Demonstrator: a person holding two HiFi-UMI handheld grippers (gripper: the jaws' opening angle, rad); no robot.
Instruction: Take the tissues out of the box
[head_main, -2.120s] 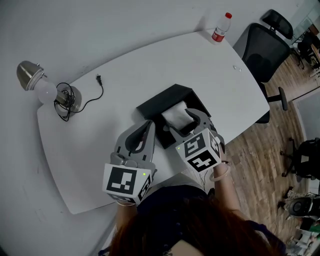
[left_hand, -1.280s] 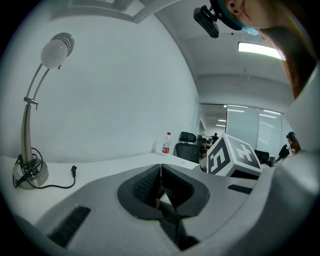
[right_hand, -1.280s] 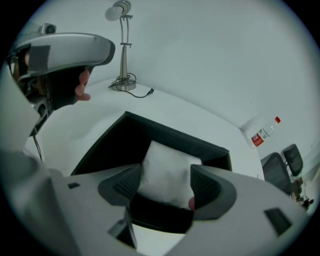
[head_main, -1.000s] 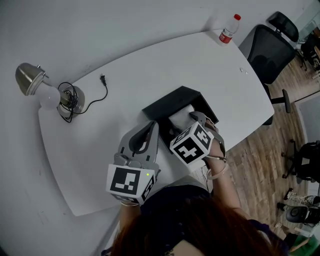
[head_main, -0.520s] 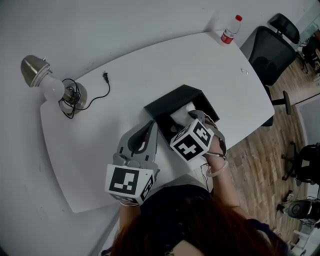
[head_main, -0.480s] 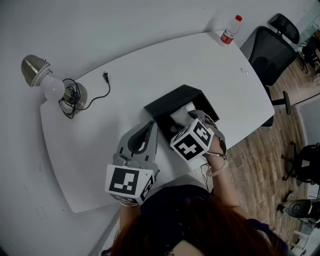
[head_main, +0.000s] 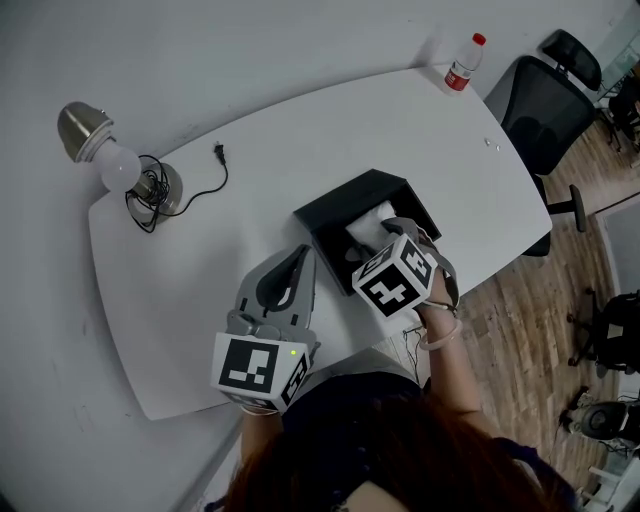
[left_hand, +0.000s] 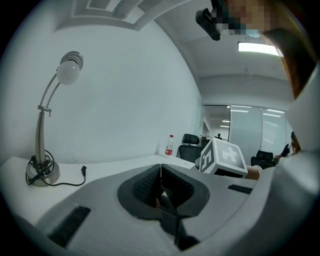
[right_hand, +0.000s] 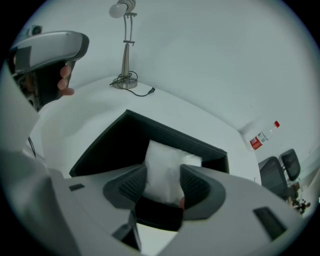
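Note:
A black open-topped box (head_main: 335, 205) stands on the white table (head_main: 250, 200), near its front edge. A white tissue pack (head_main: 367, 221) sits in the box's right part. My right gripper (head_main: 379, 243) points steeply down into the box. Its jaws have just been closing, and in the right gripper view the pads press both sides of the tissue pack (right_hand: 164, 167), which bulges above them. My left gripper (head_main: 302, 254) hovers left of the box, pointing nearly level. Its jaws meet in the left gripper view (left_hand: 161, 172) with nothing between them.
A desk lamp (head_main: 112, 165) with a coiled cord and loose plug (head_main: 218, 150) stands at the table's far left. A red-labelled bottle (head_main: 461, 64) stands at the far right corner. A black office chair (head_main: 545, 100) is beyond the right edge.
The right gripper has tipped down into the box, and its jaws have narrowed onto the tissue pack. The left gripper has stayed where it was.

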